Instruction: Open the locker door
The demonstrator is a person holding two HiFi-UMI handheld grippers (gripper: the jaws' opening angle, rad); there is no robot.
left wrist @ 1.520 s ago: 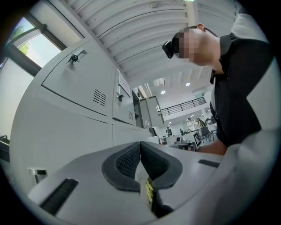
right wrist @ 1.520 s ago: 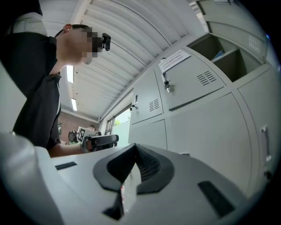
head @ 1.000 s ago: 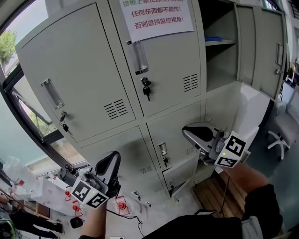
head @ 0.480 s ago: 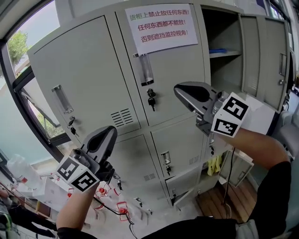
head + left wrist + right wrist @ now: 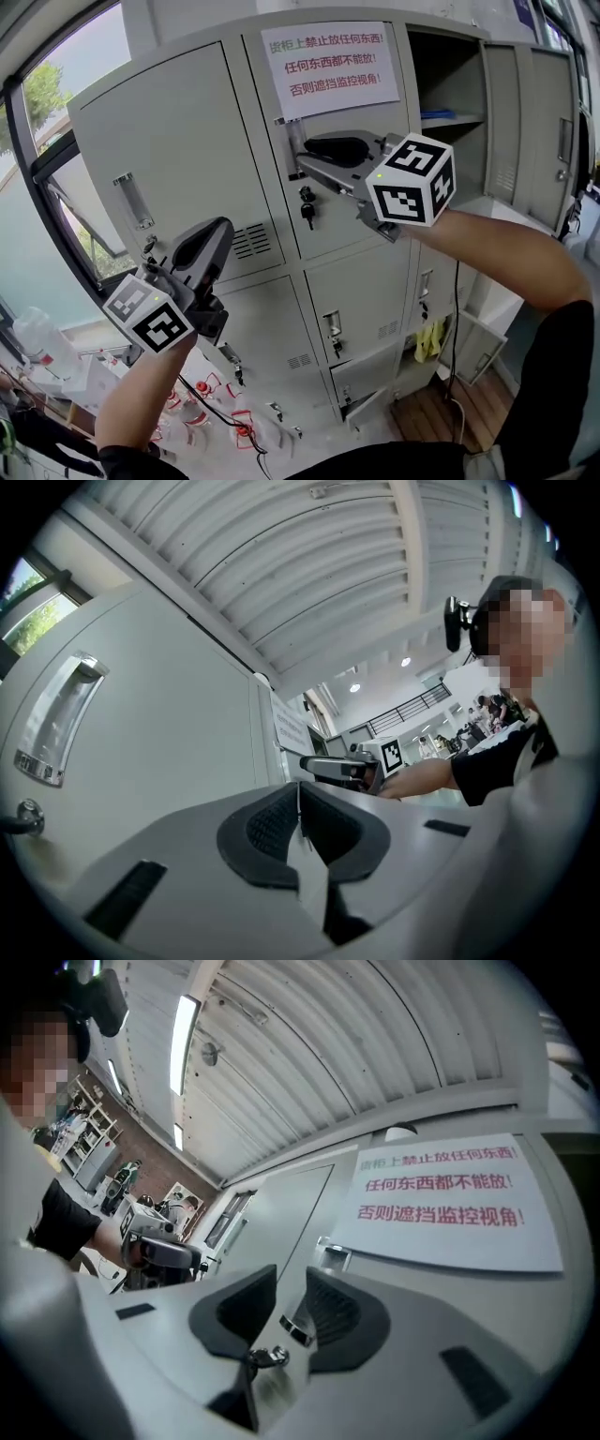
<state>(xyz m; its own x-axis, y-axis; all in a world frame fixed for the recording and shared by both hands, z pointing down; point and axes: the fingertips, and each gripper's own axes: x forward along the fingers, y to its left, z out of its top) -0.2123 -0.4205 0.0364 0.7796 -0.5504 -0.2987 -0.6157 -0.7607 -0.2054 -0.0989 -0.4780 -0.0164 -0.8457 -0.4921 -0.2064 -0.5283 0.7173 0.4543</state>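
- The locker door (image 5: pixel 342 220) is the upper middle one in the bank, shut, straight ahead.
- It looks like thin sheet steel: light, stiff and free on its hinges. The upright metal handle (image 5: pixel 298 1321) is smooth, so grip it square.
- A key (image 5: pixel 307 202) hangs in the lock below the handle.
- The right gripper (image 5: pixel 291 1281) is opening, the handle between its jaws and not yet pinched.
- The left gripper (image 5: pixel 298 810) is closed and empty, lower left.
- The notice (image 5: pixel 330 58) reads in red: "货柜上禁止放任何东西!任何东西都不能放!否则遮挡监控视角!"
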